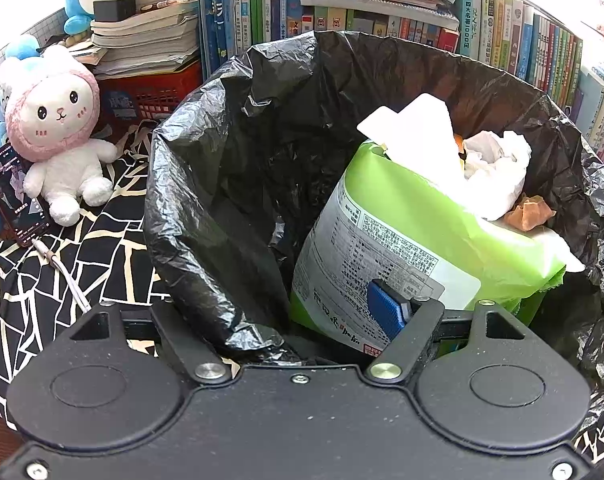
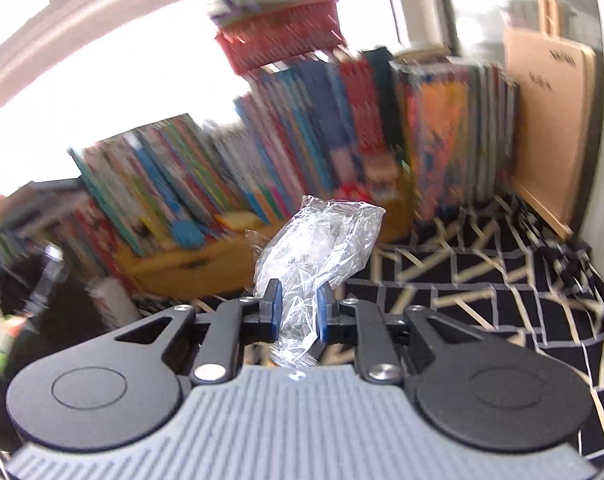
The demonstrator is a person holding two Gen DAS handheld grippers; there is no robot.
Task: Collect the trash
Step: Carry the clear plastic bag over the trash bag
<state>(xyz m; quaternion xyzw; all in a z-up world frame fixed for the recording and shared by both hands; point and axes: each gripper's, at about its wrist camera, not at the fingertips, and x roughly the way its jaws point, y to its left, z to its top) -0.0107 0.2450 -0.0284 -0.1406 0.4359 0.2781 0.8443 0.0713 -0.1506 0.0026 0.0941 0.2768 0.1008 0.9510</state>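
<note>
Trash here is a crumpled clear plastic wrapper [image 2: 318,248], and it sits pinched in the right tool [image 2: 297,312] — both blue pads press into its lower neck while the puffy upper part stands free above the fingertips. The wrapper is off the black-and-cream patterned cloth [image 2: 482,280], with a blurred row of books [image 2: 302,140] behind it.

The left tool [image 1: 302,312] is at the near rim of the black bin bag [image 1: 221,160]. One blue pad [image 1: 386,304] shows inside the bag against the green package [image 1: 402,240]; the other finger is hidden behind the plastic, so the rim seems to lie between the fingers, but whether they press on it I cannot tell. The bag already holds that green package, crumpled white tissue [image 1: 498,168] and a brown scrap [image 1: 528,212]. To the bag's left a plush rabbit [image 1: 57,136] and a phone [image 1: 15,196] lie on the same cloth.

Risks from here, as I judge them: the grip is on thin, slick film at a narrow neck, so a quick swing could let the wrapper slide out short of the bag. The bag is crowded on its right side — a light wrapper dropped there may perch on the tissue and tumble over the rim. If the left tool lets the rim sag, the limp mouth could fold shut.
</note>
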